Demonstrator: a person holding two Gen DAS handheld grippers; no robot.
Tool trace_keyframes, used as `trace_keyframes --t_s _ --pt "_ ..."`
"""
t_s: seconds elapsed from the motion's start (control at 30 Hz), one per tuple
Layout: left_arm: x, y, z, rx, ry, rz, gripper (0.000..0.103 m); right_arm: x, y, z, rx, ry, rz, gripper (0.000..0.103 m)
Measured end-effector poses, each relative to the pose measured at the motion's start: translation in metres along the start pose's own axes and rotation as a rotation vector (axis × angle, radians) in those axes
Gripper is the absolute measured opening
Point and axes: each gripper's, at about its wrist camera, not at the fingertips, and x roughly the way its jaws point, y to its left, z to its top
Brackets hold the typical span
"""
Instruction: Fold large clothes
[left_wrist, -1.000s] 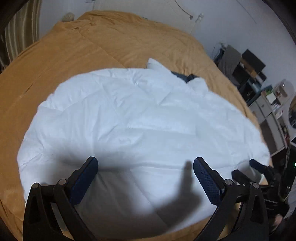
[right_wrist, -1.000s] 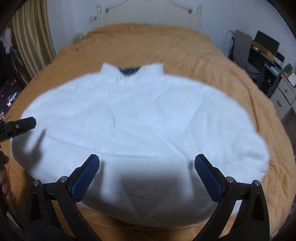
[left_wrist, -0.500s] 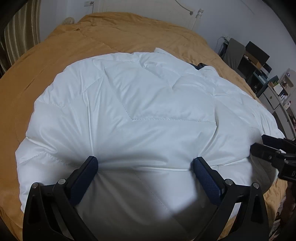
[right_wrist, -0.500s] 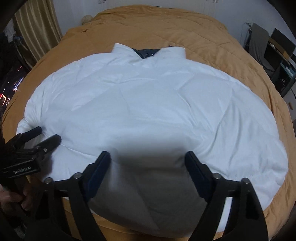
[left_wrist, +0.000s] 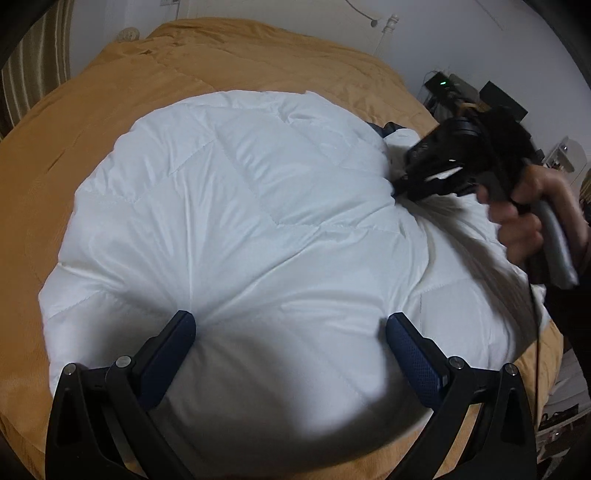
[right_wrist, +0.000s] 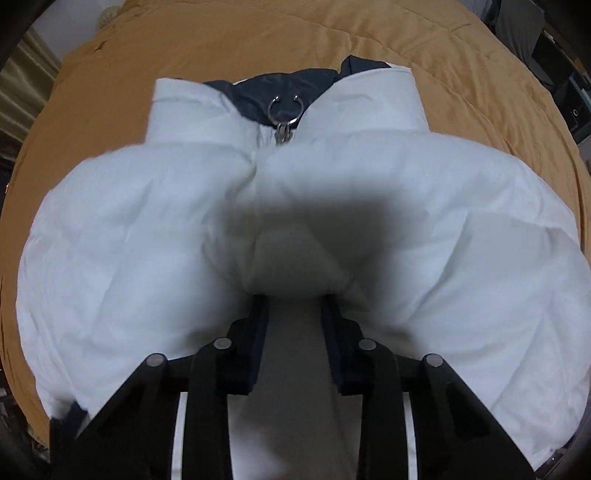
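Mustard-yellow bedding (left_wrist: 122, 110) covers the whole bed, and your white puffer jacket (left_wrist: 258, 206) is spread flat across the middle of it, front side up, with the zipper done up to the collar. From the right wrist view you can see the ring pull (right_wrist: 283, 107) sitting right at the neck, with the dark navy lining (right_wrist: 273, 86) showing behind the stand-up collar. Your left tool (left_wrist: 291, 332) is spread wide and pushed down into the padding near the close edge of the jacket, both fingers (left_wrist: 410, 350) denting the fabric so creases fan out from them, but nothing is actually pinched between them. Your right tool (right_wrist: 294, 306) is pointing almost straight down on the chest area just below the zipper, jaws closing in, with a puffy fold of the white shell bunched up between them and the pads already squeezing it. In the left wrist view that same right tool (left_wrist: 400, 188) shows up blurry on the right side, your hand (left_wrist: 524, 218) wrapped around its grip, fabric puckering toward its tip. Off to the right past the bed there's a cluttered desk area (left_wrist: 465, 92), too dim to make out much.
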Motion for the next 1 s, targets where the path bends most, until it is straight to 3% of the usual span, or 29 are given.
trace_keyframes --t_s 0.13,0.23,0.37,0.43,0.5,0.6,0.77,0.9,1.0 --pt "-0.052 0.037 -0.023 -0.096 -0.048 -0.142 0.103 0.018 -0.003 0.023 0.073 0.079 -0.004 0.025" --pt "-0.077 0.081 -0.048 -0.291 -0.052 -0.29 0.103 0.016 -0.001 0.023 0.049 0.071 -0.021 0.025" --pt "-0.058 0.124 -0.091 -0.584 0.063 -0.455 0.103 0.016 -0.004 0.018 0.049 0.049 -0.015 0.024" --pt "-0.052 0.132 -0.097 -0.661 0.051 -0.485 0.103 0.016 -0.005 0.016 0.05 0.043 -0.014 0.024" --pt "-0.054 0.133 -0.087 -0.676 -0.003 -0.529 0.103 0.016 -0.004 0.015 0.037 0.035 -0.024 0.024" --pt "-0.041 0.129 -0.062 -0.647 -0.047 -0.525 0.103 0.015 0.0 0.011 0.027 0.025 -0.035 0.024" --pt "0.002 0.116 -0.023 -0.671 -0.003 -0.47 0.102 0.015 0.005 0.004 0.031 0.018 -0.029 0.024" --pt "0.003 0.105 -0.018 -0.665 -0.045 -0.419 0.101 -0.021 0.002 -0.013 -0.001 -0.022 0.019 0.024" --pt "-0.003 0.103 -0.026 -0.645 -0.054 -0.395 0.087 -0.063 0.004 -0.061 -0.058 -0.066 0.089 0.023"
